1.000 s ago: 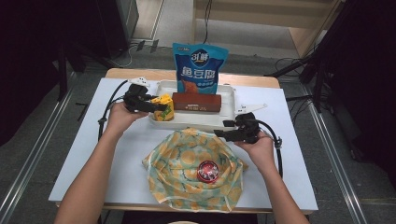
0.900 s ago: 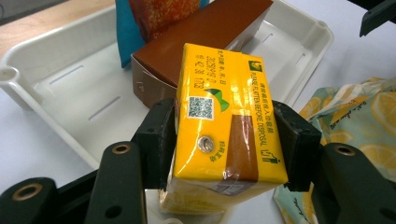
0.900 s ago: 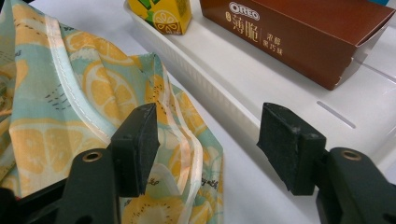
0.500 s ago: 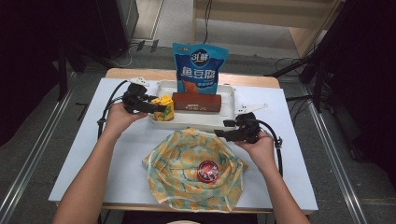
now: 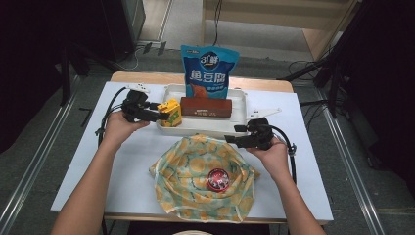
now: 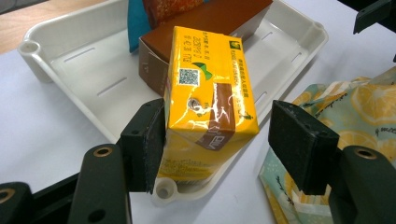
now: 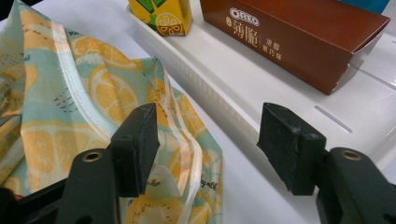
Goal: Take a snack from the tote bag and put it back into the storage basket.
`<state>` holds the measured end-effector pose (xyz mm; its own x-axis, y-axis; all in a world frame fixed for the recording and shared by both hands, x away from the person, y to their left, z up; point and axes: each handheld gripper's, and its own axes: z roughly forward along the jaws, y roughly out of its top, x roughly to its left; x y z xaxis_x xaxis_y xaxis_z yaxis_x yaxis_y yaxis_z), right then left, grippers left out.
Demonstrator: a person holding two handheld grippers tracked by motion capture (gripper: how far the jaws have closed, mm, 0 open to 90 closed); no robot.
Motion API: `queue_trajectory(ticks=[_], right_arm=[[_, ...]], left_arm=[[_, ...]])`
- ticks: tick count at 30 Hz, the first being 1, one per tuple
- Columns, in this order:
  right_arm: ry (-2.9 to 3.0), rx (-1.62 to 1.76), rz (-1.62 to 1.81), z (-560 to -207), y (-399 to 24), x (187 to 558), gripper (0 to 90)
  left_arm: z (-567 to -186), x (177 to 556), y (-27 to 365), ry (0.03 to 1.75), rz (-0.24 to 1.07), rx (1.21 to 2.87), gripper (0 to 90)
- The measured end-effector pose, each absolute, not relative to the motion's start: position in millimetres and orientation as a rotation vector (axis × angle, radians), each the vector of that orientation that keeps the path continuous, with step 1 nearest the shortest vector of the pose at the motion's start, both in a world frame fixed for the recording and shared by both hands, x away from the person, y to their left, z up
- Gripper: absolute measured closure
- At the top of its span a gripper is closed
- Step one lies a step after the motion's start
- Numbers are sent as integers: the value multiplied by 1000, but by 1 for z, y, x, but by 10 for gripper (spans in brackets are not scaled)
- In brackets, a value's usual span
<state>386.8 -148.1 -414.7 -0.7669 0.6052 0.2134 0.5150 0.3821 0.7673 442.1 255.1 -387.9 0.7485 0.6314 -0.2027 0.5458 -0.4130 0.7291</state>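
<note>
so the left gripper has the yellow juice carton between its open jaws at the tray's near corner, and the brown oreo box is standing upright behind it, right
Not quite: the brown Oreo box lies flat on its long side in the white tray, not upright, as the high view shows. The rest holds: the yellow juice carton sits between the left gripper's jaws, which have just been opening, at the tray's near corner.

Glossy yellow carton (image 6: pixel 205 98), matt plastic tray (image 6: pixel 84 70)

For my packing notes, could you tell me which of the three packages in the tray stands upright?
The blue pouch at the tray's back; the brown box and yellow carton lie lower.
</note>
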Motion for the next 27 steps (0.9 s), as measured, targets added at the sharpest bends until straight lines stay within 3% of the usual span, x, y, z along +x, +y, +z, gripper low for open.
queue_trajectory(ticks=[16, 27], right_arm=[[2515, 1020, 1365, -412, -146, 393, 392], [2527, 1016, 1364, -413, -141, 397, 392]], left_arm=[[-391, 422, 275, 949, 139, 2095, 430], [-392, 410, 268, 896, 102, 2096, 853]])
